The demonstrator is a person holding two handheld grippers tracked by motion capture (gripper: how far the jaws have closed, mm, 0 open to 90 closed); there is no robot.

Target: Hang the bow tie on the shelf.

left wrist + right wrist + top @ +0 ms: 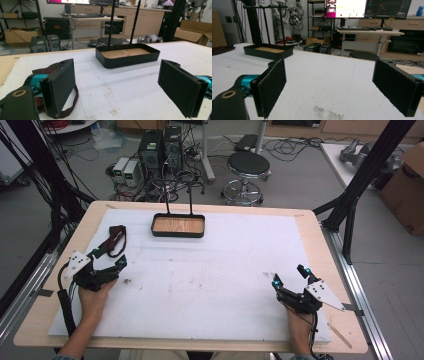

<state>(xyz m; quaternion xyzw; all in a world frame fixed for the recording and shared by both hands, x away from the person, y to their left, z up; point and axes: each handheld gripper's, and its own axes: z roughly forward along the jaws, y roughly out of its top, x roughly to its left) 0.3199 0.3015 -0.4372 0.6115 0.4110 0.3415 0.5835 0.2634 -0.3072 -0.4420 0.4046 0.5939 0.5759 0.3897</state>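
**Left hand-held gripper lines up on the dark strap**

Nearest the person, both tools sit low over the white mat point(210, 285) that covers the desk point(30, 320). The right hand-held gripper point(291, 276) rests near the front right of the mat, jaws spread wide and nothing between them; in its own view the black pads point(272, 87) frame only bare mat.

Over on the left, the left hand-held gripper point(107, 259) is also wide open, and here is the action: the dark maroon strap point(116, 240) lies on the mat just beyond and beside its tips. In the left gripper view a loop of that strap point(72, 105) curls under and behind the left-hand pad point(60, 87), so it sits off to one side and not between the jaws.

The strap's long axis runs diagonally in the high view, from near the gripper up and away toward the far right, with the looped end farther off.

To do this well, I judge the left tool should shift sideways until the strap is centred between the pads, cross its long axis squarely, drop low to the mat, then close.

Farther back, the black tray point(178, 226) with its wooden floor and two upright rods waits at the mat's far edge, well apart from the strap.
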